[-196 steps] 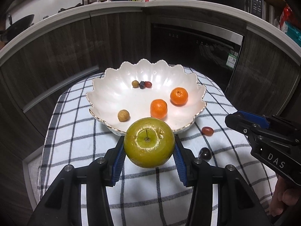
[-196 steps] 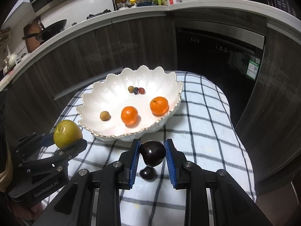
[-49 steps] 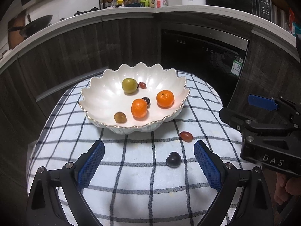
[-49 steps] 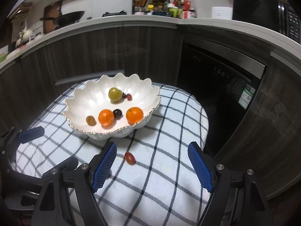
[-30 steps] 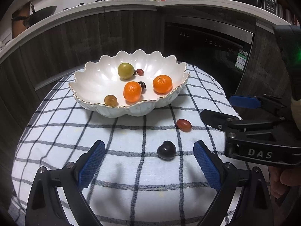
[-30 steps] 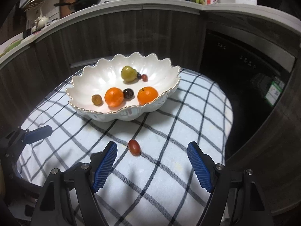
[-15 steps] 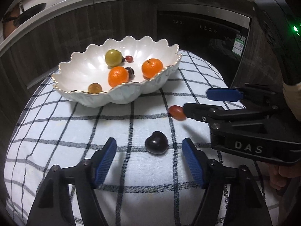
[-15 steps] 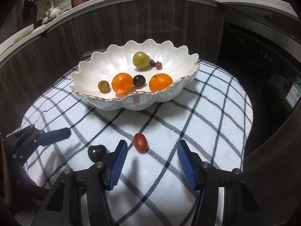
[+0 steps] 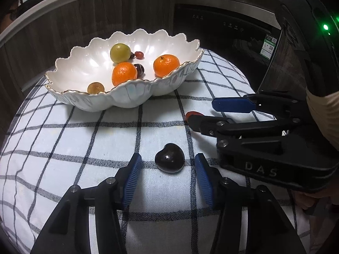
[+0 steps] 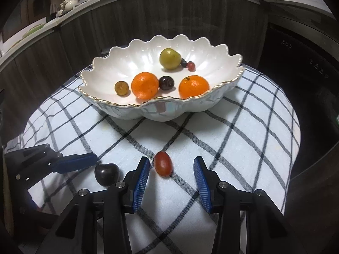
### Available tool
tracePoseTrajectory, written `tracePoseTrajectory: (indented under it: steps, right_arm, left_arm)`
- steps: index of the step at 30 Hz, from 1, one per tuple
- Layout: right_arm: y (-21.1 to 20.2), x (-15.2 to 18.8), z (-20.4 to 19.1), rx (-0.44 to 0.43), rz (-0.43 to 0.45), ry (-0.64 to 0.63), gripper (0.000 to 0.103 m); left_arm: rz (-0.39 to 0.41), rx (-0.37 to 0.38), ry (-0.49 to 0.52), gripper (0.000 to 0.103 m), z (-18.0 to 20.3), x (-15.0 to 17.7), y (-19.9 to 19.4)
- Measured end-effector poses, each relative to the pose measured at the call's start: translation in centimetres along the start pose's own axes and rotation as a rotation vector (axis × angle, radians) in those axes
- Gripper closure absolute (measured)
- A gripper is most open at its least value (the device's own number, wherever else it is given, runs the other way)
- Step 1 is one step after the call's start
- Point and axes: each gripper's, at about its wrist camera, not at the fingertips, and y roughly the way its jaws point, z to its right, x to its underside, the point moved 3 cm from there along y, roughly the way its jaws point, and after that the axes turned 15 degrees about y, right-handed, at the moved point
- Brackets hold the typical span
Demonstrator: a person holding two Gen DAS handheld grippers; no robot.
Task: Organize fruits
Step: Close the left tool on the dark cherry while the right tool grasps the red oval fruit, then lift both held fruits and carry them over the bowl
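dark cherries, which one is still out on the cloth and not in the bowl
The dark cherry lying on the checked cloth between the left gripper fingers, untouched. The other dark cherry sits inside the white bowl, beside an orange.

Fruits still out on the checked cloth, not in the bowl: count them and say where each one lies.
2. The dark cherry lies between the open fingers of the left gripper; the red grape lies between those of the right gripper, untouched. Both grippers have just been closing.

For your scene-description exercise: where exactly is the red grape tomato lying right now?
In the right wrist view, the red grape tomato lies on the checked cloth in front of the white bowl, between the right gripper fingers, untouched.
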Motion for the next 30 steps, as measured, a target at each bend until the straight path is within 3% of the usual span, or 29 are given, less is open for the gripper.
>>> tracePoseTrajectory:
  steps: [3,14,17,19,30]
  right_arm:
    - [0.6,-0.1,-0.4,-0.001,-0.014,-0.020,0.065]
    - [1.7,0.2,-0.8,0.008,-0.029,-0.044,0.075]
    - [1.7,0.2,-0.9,0.009,-0.027,-0.052,0.083]
    - [1.7,0.2,-0.9,0.009,-0.024,-0.050,0.083]
    - [0.8,0.1,-0.9,0.018,0.001,-0.023,0.083]
  left_arm:
    - [-0.001,0.008,0.002,0.056,0.0,0.0,0.1]
    - [-0.001,0.007,0.003,0.067,-0.3,0.0,0.5]
    - [0.002,0.010,0.004,0.070,-0.3,-0.1,0.5]
    - [0.005,0.021,0.009,0.075,-0.2,-0.1,0.5]
    - [0.012,0.019,0.018,0.076,-0.3,-0.1,-0.1]
